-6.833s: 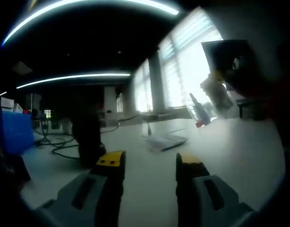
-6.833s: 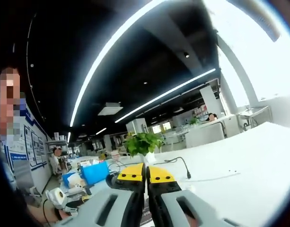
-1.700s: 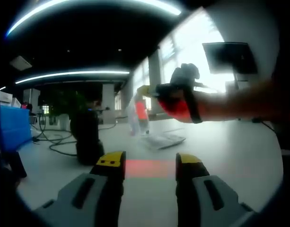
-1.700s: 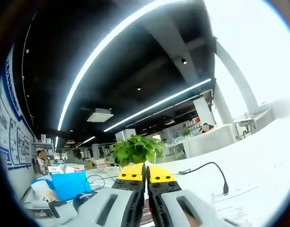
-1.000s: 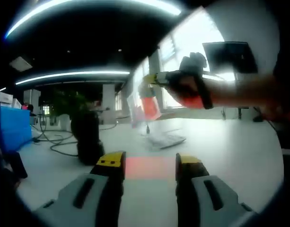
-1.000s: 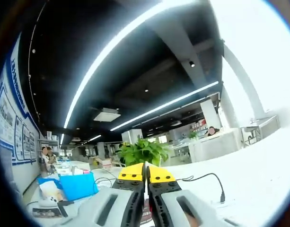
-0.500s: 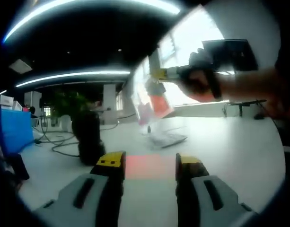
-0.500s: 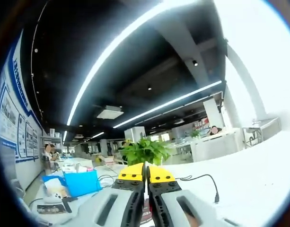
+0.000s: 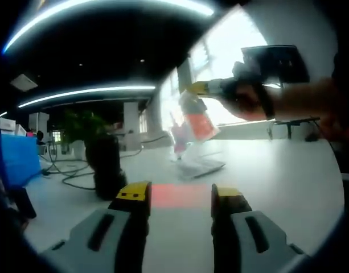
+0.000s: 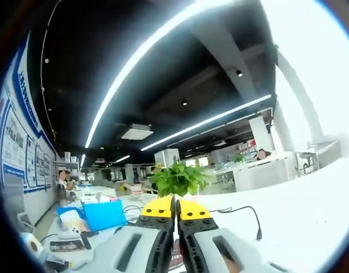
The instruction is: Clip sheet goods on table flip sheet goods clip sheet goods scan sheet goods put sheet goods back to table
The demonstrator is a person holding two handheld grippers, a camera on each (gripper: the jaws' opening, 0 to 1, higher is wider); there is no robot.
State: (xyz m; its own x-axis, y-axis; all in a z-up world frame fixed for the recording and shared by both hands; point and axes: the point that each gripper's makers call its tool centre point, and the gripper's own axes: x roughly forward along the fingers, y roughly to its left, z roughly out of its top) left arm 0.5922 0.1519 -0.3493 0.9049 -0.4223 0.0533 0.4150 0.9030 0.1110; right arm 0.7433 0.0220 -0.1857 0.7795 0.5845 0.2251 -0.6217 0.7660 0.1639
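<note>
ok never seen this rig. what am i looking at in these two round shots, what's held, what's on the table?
A person holds a two-jaw claw in each hand, and a fisheye camera rides on each one, looking along its jaws.

In the left gripper view, the left claw hovers open and empty above a white table. The right claw comes in from the right in the person's hand, with a clear packet with red print hanging from its tip. A reddish patch of light falls on the table. Further back are a dark upright device, cables and a flat white item.

In the right gripper view, the right claw is pinched shut and faces a potted plant and blue box.
</note>
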